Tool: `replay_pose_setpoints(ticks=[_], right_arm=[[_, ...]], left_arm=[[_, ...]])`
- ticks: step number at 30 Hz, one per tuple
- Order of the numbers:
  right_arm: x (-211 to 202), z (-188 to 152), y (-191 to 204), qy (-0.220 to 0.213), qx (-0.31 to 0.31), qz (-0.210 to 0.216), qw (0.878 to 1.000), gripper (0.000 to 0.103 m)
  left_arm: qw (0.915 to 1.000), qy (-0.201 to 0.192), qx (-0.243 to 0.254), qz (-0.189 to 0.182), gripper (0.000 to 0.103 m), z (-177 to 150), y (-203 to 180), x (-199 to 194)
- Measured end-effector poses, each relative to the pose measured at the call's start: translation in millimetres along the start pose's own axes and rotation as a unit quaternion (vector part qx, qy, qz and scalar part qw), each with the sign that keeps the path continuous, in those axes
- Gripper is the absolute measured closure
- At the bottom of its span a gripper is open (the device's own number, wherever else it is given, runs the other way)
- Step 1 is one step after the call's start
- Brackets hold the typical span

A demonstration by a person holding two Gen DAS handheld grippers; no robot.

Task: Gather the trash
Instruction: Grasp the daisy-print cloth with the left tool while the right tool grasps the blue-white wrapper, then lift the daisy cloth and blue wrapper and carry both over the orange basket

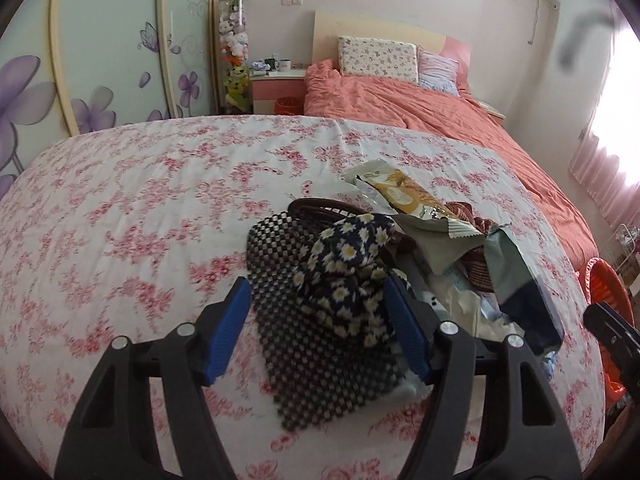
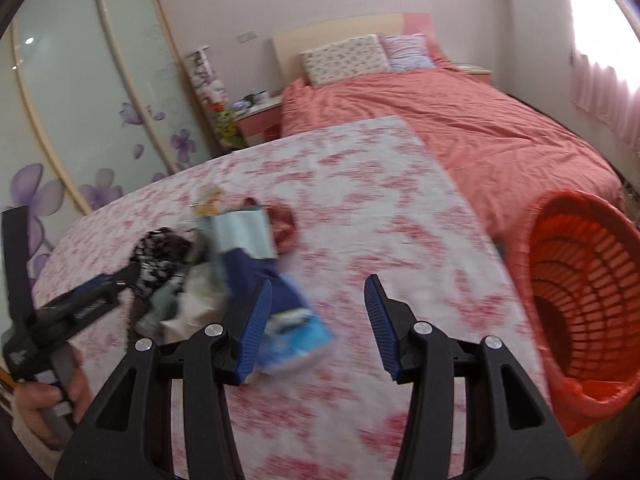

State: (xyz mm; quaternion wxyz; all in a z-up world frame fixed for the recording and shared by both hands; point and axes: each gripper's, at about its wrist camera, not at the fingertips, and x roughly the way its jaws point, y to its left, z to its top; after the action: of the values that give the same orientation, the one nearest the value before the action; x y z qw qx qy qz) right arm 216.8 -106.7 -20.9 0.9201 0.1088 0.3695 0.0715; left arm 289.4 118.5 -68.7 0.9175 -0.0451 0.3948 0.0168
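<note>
The table [image 1: 120, 208] carries a mixed heap: cloth and wrappers overlapping. The red bin [image 2: 580, 300] stands at its right edge, apparently empty. The left gripper [image 1: 316, 320] is spread wide around the daisy cloth [image 1: 348, 272], not a wrapper; closing here risks binning fabric. The right gripper [image 2: 318, 312] is spread, empty, beside the blue packet [image 2: 288, 320]. The yellow wrapper [image 1: 404, 196] lies loose on top and could slide off.

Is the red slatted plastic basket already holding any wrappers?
No: the red slatted plastic basket shows only its bare ribbed inside in the right wrist view.
</note>
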Motion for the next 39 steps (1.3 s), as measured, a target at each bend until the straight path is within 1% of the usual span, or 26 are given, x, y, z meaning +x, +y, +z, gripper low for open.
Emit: replay_pose_setpoints(ticks=[2, 4, 5, 7, 10, 12, 15, 22, 24, 25, 29, 35, 39], right_arm=[[7.7, 1.4, 10.3, 0.010, -0.006, 0.014, 1.000, 0.054], [15.1, 1.8, 18.8, 0.017, -0.015, 0.017, 1.000, 0.054], [19.6, 1.5, 22.8, 0.020, -0.019, 0.016, 0.999, 0.054], [25.1, -1.2, 26.0, 0.028, -0.022, 0.015, 0.999, 0.054], [37.4, -2.0, 30.5, 0.040, -0.024, 0.010, 0.999, 0.054], [39.0, -3.1, 32.3, 0.041, -0.028, 0.004, 0.999, 0.054], [43.1, -3.2, 33.8, 0.043, -0.032, -0.001, 0.999, 0.054], [37.2, -6.8, 29.9, 0.035, -0.043, -0.002, 0.998, 0.064], [36.3, -6.5, 27.4, 0.034, -0.041, -0.001, 0.999, 0.068], [35.4, -6.7, 25.8, 0.034, -0.038, 0.000, 0.999, 0.076], [35.8, -5.7, 22.7, 0.033, -0.034, 0.000, 0.999, 0.077], [29.2, -5.2, 19.8, 0.024, -0.027, 0.002, 0.999, 0.079], [23.8, -3.5, 14.8, 0.018, -0.021, 0.001, 1.000, 0.079]], left_arm=[[0.9999, 0.010, 0.002, -0.003, 0.042, 0.5, -1.3, 9.6], [0.9998, 0.020, 0.001, -0.010, 0.050, 0.2, -1.2, 16.9], [0.9996, 0.024, 0.002, -0.014, 0.052, -0.5, -1.6, 19.9], [0.9995, 0.028, 0.007, -0.015, 0.060, -2.0, -3.4, 24.8], [0.9993, 0.030, 0.007, -0.023, 0.069, -3.8, -3.0, 27.1], [0.9993, 0.028, 0.006, -0.026, 0.072, -3.7, -3.1, 26.6], [0.9993, 0.025, 0.008, -0.025, 0.075, -3.0, -2.5, 25.6], [0.9995, 0.017, 0.009, -0.026, 0.082, -2.8, -1.1, 20.1], [0.9995, 0.014, 0.007, -0.026, 0.084, -2.5, 0.1, 17.5], [0.9995, 0.014, 0.006, -0.026, 0.086, -2.4, 1.3, 16.7], [0.9996, 0.015, 0.003, -0.023, 0.087, -3.8, 4.3, 15.6], [0.9995, 0.021, -0.001, -0.024, 0.086, -4.9, 3.8, 19.3], [0.9996, 0.011, -0.002, -0.026, 0.092, -5.1, 3.9, 13.0]])
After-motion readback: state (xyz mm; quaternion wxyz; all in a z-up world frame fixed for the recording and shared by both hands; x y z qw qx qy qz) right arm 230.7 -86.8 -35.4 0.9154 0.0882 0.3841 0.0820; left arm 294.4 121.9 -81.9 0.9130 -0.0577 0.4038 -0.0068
